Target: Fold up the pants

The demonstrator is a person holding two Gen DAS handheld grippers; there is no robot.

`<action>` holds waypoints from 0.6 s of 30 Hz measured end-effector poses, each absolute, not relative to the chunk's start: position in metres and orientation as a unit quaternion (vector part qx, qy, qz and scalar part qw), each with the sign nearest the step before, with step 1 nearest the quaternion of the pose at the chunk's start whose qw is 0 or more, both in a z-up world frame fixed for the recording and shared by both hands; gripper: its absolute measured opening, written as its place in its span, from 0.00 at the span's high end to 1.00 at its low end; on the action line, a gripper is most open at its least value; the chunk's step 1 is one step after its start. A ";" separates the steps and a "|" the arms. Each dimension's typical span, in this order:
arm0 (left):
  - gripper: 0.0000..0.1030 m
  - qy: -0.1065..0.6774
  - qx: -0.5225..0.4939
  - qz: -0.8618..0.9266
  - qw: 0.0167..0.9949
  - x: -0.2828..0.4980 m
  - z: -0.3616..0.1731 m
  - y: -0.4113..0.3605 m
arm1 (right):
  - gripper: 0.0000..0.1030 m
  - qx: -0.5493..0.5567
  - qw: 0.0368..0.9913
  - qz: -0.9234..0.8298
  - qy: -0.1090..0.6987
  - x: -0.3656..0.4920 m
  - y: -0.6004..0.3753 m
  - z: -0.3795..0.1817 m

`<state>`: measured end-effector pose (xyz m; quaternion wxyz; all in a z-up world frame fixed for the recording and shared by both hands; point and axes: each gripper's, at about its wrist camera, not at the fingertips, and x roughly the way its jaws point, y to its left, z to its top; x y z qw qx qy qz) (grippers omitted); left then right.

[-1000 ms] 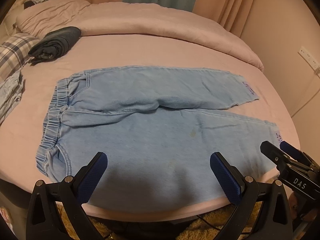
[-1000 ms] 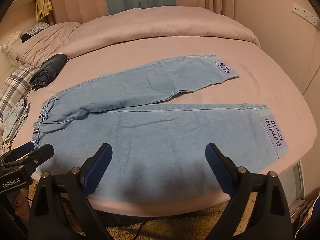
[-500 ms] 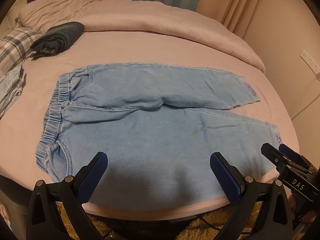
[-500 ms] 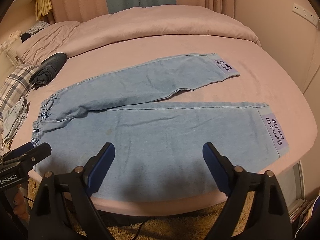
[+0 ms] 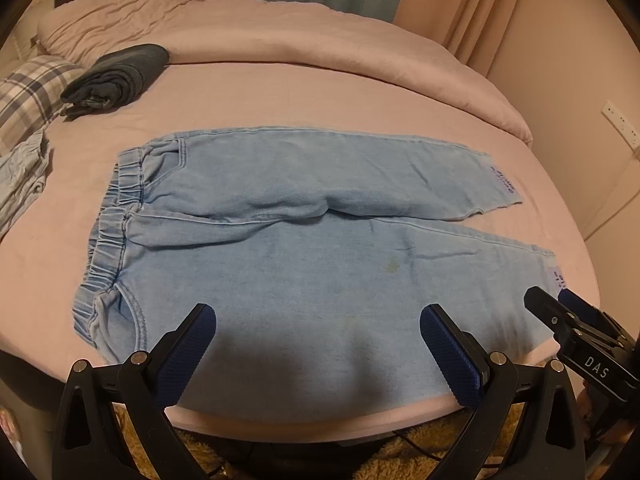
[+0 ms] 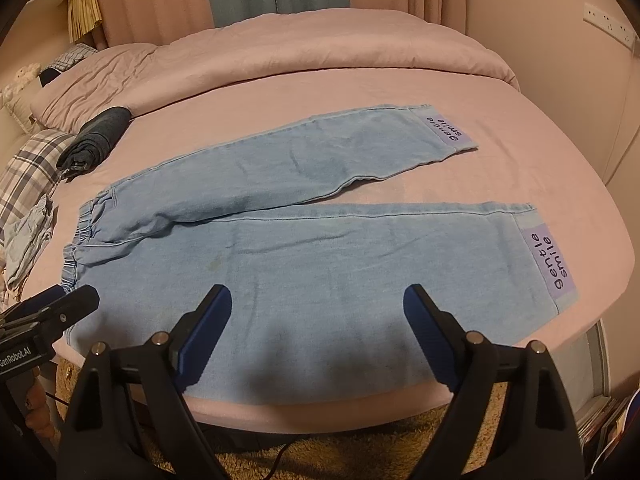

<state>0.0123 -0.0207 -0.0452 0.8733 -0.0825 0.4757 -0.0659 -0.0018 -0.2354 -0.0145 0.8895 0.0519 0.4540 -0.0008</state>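
Note:
Light blue denim pants [image 5: 288,248] lie flat on a pink bed [image 5: 280,92], waistband at the left, legs spread apart toward the right. In the right wrist view the pants [image 6: 320,256] show lilac "gentle smile" cuff patches [image 6: 550,266]. My left gripper [image 5: 316,328] is open and empty, above the near leg at the bed's front edge. My right gripper [image 6: 318,308] is open and empty, above the same leg further right. It also shows in the left wrist view [image 5: 560,312]. The left gripper shows at the left of the right wrist view [image 6: 68,300].
A folded dark garment [image 5: 116,76] lies at the back left. A plaid pillow [image 5: 28,100] and crumpled pale cloth [image 5: 20,176] sit at the left edge. A pink duvet [image 6: 320,52] is bunched along the far side. Shaggy rug [image 6: 280,452] lies below the bed edge.
Both grippers have edged slightly forward and upward over the bed. The pants have not moved and both grippers stay open.

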 end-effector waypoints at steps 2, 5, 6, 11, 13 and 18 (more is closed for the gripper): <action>0.01 0.475 -0.082 -0.063 0.874 0.012 -0.046 -0.020 | 0.15 0.040 0.893 -0.007 0.449 -0.002 -0.236 -0.015; 0.01 0.477 -0.081 -0.060 0.873 0.012 -0.046 -0.018 | 0.15 0.040 0.892 -0.008 0.449 -0.002 -0.237 -0.015; 0.01 0.477 -0.081 -0.060 0.873 0.012 -0.046 -0.018 | 0.15 0.041 0.893 -0.009 0.449 -0.002 -0.237 -0.015; 0.01 0.476 -0.083 -0.059 0.873 0.012 -0.046 -0.016 | 0.16 0.041 0.892 -0.011 0.449 -0.002 -0.239 -0.014; 0.01 0.476 -0.084 -0.058 0.874 0.012 -0.046 -0.015 | 0.16 0.039 0.893 -0.012 0.449 -0.003 -0.239 -0.014; 0.01 0.478 -0.087 -0.056 0.872 0.013 -0.048 -0.012 | 0.16 0.043 0.892 -0.016 0.450 -0.003 -0.241 -0.015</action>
